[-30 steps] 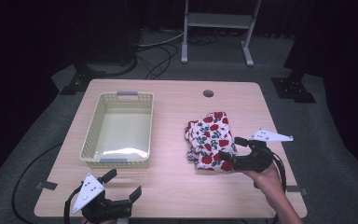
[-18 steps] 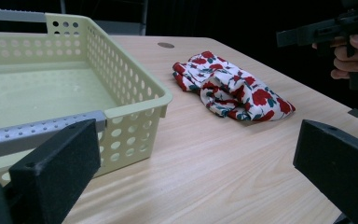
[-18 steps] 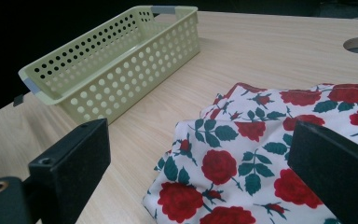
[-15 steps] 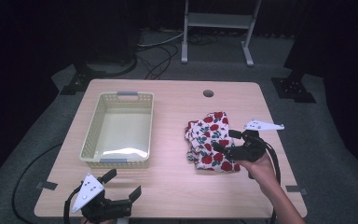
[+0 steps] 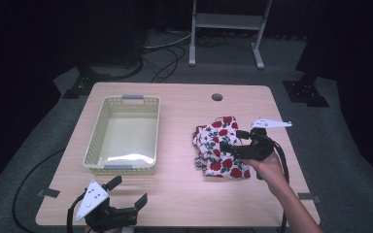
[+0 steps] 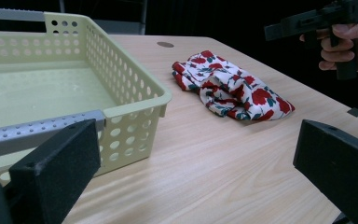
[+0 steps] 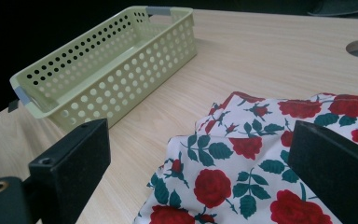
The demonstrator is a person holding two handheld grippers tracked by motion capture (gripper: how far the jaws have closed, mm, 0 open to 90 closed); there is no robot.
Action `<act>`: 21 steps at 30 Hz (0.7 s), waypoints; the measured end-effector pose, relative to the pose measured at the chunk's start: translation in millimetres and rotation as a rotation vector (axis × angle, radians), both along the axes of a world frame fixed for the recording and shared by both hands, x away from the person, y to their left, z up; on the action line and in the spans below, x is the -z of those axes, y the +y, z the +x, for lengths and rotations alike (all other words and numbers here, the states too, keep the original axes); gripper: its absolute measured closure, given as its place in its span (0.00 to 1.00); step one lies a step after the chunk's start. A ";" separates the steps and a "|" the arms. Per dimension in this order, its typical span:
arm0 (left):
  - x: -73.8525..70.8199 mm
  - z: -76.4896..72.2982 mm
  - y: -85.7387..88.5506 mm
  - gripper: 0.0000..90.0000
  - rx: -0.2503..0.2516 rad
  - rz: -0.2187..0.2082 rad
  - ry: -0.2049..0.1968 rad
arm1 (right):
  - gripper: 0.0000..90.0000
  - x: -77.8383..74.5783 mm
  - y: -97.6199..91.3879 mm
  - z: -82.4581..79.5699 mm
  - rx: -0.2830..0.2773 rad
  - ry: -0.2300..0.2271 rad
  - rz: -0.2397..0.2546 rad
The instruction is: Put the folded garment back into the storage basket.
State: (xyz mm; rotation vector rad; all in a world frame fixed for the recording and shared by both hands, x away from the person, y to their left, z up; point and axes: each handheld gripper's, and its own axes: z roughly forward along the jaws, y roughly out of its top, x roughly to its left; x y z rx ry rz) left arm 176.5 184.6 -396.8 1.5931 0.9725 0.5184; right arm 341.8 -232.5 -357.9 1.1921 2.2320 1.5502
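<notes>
The crumpled white cloth printed with red roses and green leaves (image 5: pixel 219 147) is found lying on the right half of the light wooden table (image 5: pixel 184 194), well apart from the pale yellow perforated plastic basket with grey handles (image 5: pixel 124 134) on the left. The right gripper (image 5: pixel 230 145) is held over the cloth, its jaws spread apart with nothing clamped. The left gripper (image 5: pixel 128 190) is seen at the near table edge, just beside the basket, jaws likewise apart.
</notes>
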 end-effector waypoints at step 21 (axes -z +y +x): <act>0.1 0.1 -0.1 0.00 0.001 0.002 0.000 | 0.06 -4.8 19.5 24.5 -0.017 0.065 -0.107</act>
